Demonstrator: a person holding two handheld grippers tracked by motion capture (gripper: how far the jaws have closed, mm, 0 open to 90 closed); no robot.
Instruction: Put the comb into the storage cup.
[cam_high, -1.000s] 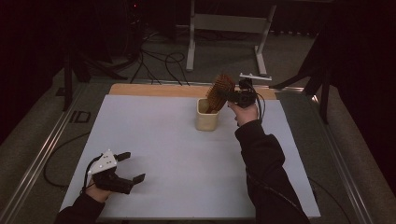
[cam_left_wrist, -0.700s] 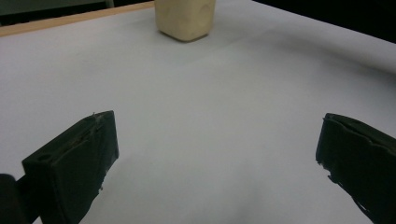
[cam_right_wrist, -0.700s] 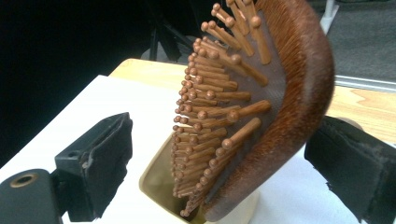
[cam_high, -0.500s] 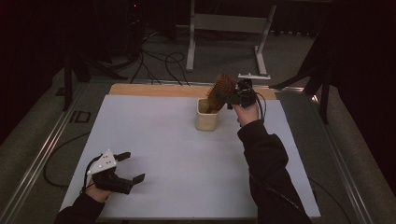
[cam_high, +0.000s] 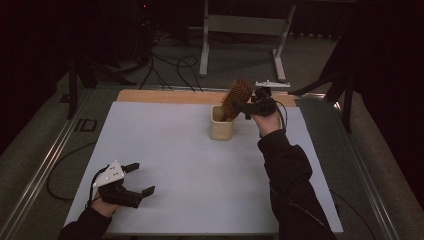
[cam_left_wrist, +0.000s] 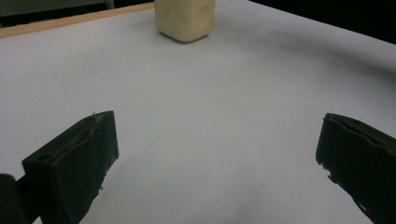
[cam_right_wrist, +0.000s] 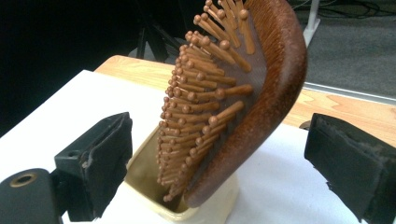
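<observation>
A brown wooden hairbrush (cam_high: 237, 96) stands head-up and tilted in a cream cup (cam_high: 221, 127) at the back middle of the white table (cam_high: 175, 150). My right gripper (cam_high: 246, 107) is beside the brush head, raised above the table. In the right gripper view the brush (cam_right_wrist: 252, 70) leans between the wide-apart jaws of my right gripper (cam_right_wrist: 224, 145), touching neither, with its handle down in the cup (cam_right_wrist: 187, 215). My left gripper (cam_high: 142, 178) rests open near the front left corner. In the left gripper view the left gripper (cam_left_wrist: 215, 149) holds nothing and the cup (cam_left_wrist: 185, 18) stands far ahead.
A wooden strip (cam_high: 165, 96) runs along the table's far edge. Beyond it on the floor stand a metal frame (cam_high: 245, 25) and loose cables (cam_high: 170, 65). Metal rails (cam_high: 40, 170) border the table's sides.
</observation>
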